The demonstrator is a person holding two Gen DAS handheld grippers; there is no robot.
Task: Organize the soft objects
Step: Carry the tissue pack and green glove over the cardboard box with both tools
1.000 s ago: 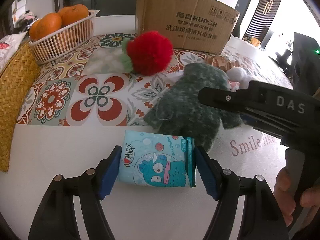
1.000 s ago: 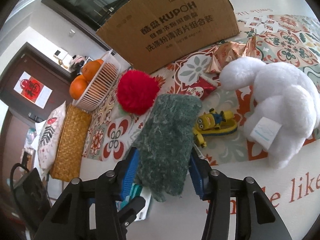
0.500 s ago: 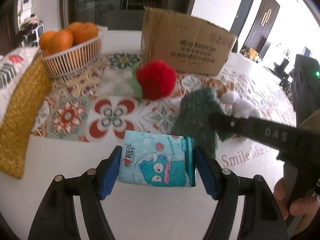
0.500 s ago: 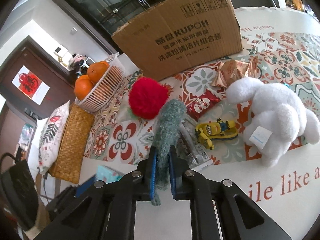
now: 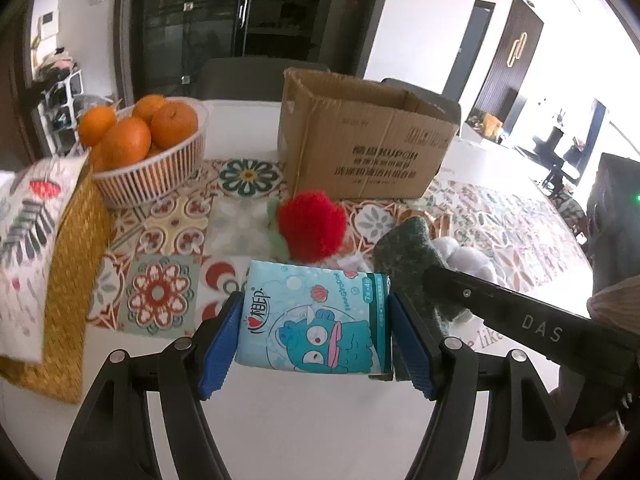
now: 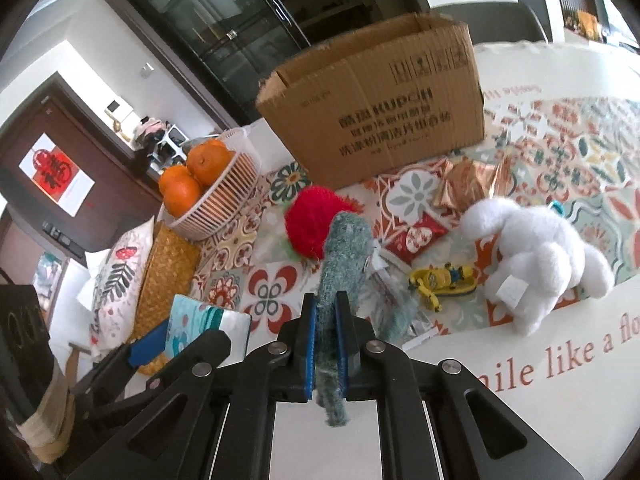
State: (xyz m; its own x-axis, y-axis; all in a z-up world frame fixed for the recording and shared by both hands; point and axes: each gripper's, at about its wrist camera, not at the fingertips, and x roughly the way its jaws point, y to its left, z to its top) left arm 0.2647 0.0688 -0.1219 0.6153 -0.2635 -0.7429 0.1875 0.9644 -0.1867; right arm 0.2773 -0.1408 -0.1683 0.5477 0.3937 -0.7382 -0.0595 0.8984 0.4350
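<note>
Nearest, left tongs [image 5: 314,340] clamped on a blue tissue pack [image 5: 312,320] between the blue pads, raised off the white tabletop [image 5: 320,420]; right tongs [image 6: 326,344] pinched tight on a dark green fuzzy glove [image 6: 344,256], also lifted, its lower end dangling below the pads. Farther on, over the patterned cloth [image 6: 272,292]: a red pompom [image 6: 310,220] just behind the glove, a yellow minion toy [image 6: 444,280] and a white plush rabbit [image 6: 536,256] off to the right. At the back, an open cardboard box [image 6: 380,112] with a white basket of oranges [image 6: 216,196] to its left.
</note>
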